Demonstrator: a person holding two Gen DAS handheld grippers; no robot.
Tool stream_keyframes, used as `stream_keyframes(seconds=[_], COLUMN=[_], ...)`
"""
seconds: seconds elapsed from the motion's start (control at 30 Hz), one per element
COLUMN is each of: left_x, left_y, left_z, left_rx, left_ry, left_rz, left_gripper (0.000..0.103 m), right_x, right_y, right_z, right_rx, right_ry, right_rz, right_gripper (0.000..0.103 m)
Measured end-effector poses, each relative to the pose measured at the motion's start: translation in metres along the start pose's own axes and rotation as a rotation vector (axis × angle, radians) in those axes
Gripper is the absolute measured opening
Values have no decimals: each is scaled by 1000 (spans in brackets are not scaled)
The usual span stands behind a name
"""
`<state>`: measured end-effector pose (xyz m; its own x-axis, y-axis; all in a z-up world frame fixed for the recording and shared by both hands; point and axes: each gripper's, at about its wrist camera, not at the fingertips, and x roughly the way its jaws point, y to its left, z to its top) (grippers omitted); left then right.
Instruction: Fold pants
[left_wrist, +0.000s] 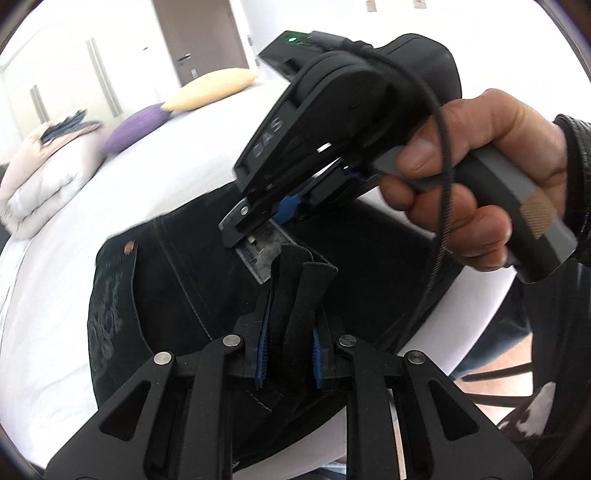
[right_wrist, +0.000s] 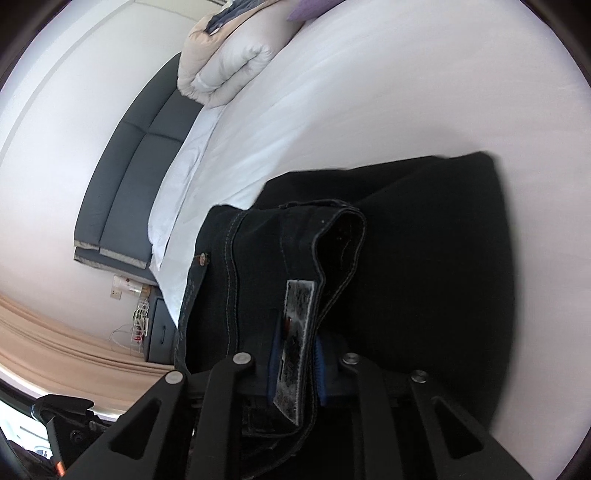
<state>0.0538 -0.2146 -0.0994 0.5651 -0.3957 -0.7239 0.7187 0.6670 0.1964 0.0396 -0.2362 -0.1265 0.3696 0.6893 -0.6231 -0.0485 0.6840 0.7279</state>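
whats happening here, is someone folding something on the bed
Yes. A person with a handheld gripper in each hand is folding black pants on a white bed. The left gripper is shut on a fold of the dark fabric, and the right gripper is clamped on the waistband by the label patch. The right hand shows in the left view. A folded duvet and pillows lie further up the bed.

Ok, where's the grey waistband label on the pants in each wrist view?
Left wrist: the waistband label sits at centre, just under the right gripper.
Right wrist: the label is low centre, between that gripper's fingers.
Shared landmark: the folded duvet on the bed.
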Motion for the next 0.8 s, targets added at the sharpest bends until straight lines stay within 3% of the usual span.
stream_keyframes(seconds=[0.27,0.6,0.8], left_x=[27,33,30], left_y=[-6,8,11], left_z=[25,19,-6], left_rx=[23,36,6], left_ry=[-9,-10,-5], left_rz=[-60,-92,-108], left_gripper=[17,17,18], right_x=[-32,-52,-52], right_y=[-16,-34,-44], right_z=[5,-4,-11], right_rx=[-18,1,18], right_ry=[-29,-63,-80], right_rz=[-47,-57,-52], right_gripper=[15,14,14])
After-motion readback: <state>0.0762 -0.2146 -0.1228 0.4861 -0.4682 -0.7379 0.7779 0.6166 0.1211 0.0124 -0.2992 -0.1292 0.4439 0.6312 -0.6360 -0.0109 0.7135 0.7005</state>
